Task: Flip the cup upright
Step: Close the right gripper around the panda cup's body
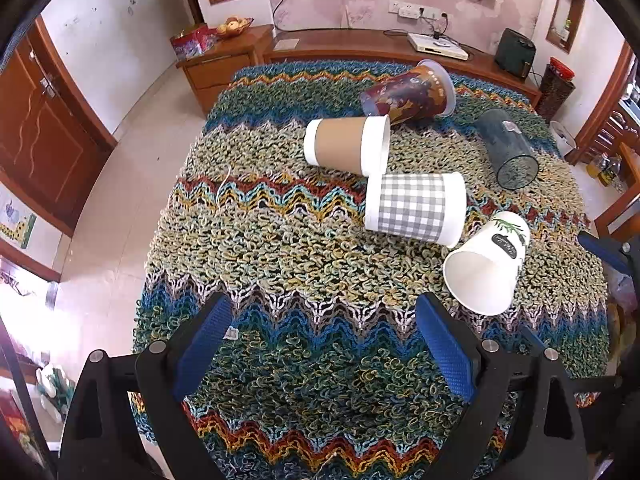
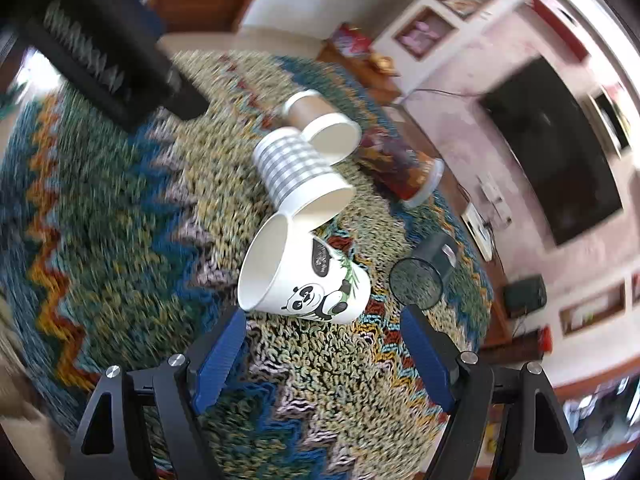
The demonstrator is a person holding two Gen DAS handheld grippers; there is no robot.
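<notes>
White panda cup (image 2: 308, 276) lies sideways, writing unreadable, before the released right hand-held gripper (image 2: 330, 344); left hand-held gripper (image 1: 324, 344) released.

The left hand-held gripper (image 1: 322, 344) has two flat blue fingers (image 1: 446, 350) with a bumpy, dotted skin. They sit on shiny black arms shaped like triangles with holes cut in them. Round silver screws (image 1: 490, 345) hold the parts together. The right hand-held gripper (image 2: 324, 350) looks just the same: blue fingers (image 2: 426, 354), black arms and small silver screws (image 2: 468, 357) near the joints.
</notes>
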